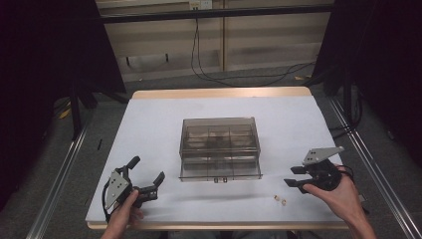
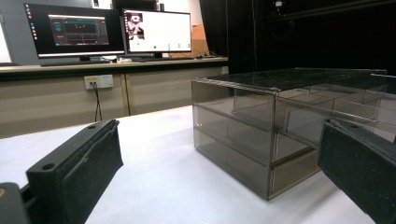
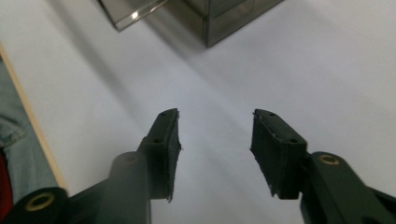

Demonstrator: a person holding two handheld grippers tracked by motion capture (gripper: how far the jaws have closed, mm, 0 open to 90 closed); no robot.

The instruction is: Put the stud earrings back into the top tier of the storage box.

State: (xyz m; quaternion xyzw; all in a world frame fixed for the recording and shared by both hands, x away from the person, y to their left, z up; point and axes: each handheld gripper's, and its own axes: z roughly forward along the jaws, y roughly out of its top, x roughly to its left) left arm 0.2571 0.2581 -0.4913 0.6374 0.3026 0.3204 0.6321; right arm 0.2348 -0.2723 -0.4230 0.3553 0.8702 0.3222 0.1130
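A smoky clear drawer box point(image 1: 219, 142) stands in the middle of the white-covered table point(image 1: 154, 124), and its lowest drawer point(image 1: 220, 172) sticks out toward me. Two small tan pieces point(image 1: 280, 200) lie on the cover near the front edge, right of the box. My left gripper point(image 1: 148, 169) rests front left, open, nothing between its jaws; its own view looks along the table at the box point(image 2: 261, 135) past both pads point(image 2: 74, 168). My right gripper point(image 1: 290, 176) hovers front right, open and empty, jaws point(image 3: 216, 121) pointing down at bare cover below the box corner point(image 3: 219, 18).
Wooden table edge point(image 1: 219, 93) at the back, front edge close to my hands. Black curtains flank both sides; cables point(image 1: 239, 74) lie on the floor behind. Two monitors point(image 2: 74, 30) and a wall socket point(image 2: 99, 81) stand beyond the table. A trouser leg point(image 3: 11, 135) sits by the front edge.
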